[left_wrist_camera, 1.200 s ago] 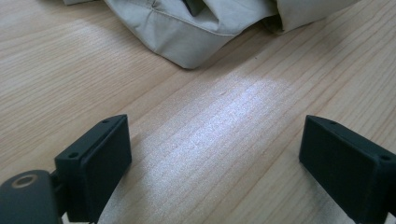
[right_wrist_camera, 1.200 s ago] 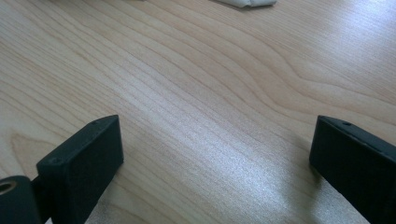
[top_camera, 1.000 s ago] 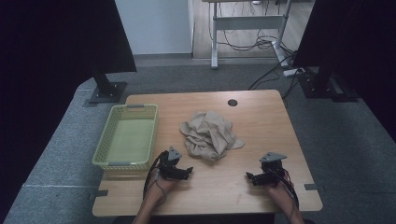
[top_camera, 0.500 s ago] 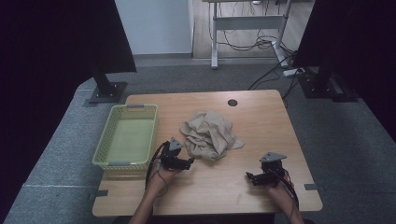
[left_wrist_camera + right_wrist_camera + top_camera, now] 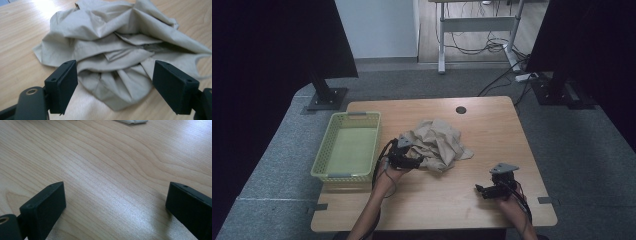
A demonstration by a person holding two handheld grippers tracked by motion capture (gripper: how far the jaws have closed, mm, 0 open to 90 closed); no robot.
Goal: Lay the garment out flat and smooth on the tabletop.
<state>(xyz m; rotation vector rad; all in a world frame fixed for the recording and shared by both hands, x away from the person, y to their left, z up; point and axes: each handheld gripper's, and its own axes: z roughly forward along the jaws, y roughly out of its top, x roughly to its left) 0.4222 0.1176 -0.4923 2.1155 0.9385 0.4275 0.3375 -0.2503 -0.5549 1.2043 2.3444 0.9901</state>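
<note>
From the high view, a crumpled tan cloth (image 5: 437,145) lies in the middle of the worktop (image 5: 492,125). The left tool (image 5: 409,161) sits right at the cloth's near left edge. The right tool (image 5: 487,190) rests well apart from the cloth, off to the near right. So the left hand is the nearer one. A green basket (image 5: 347,147) stands to the left of the cloth.

In the left gripper view, the left tool (image 5: 113,86) is spread wide, and its jaws have just been closing a little. The cloth (image 5: 112,50) lies straight ahead, its near fold between the jaws, not pinched yet.

In the right gripper view, the right tool (image 5: 113,212) is spread over bare wood, holding nothing.
</note>
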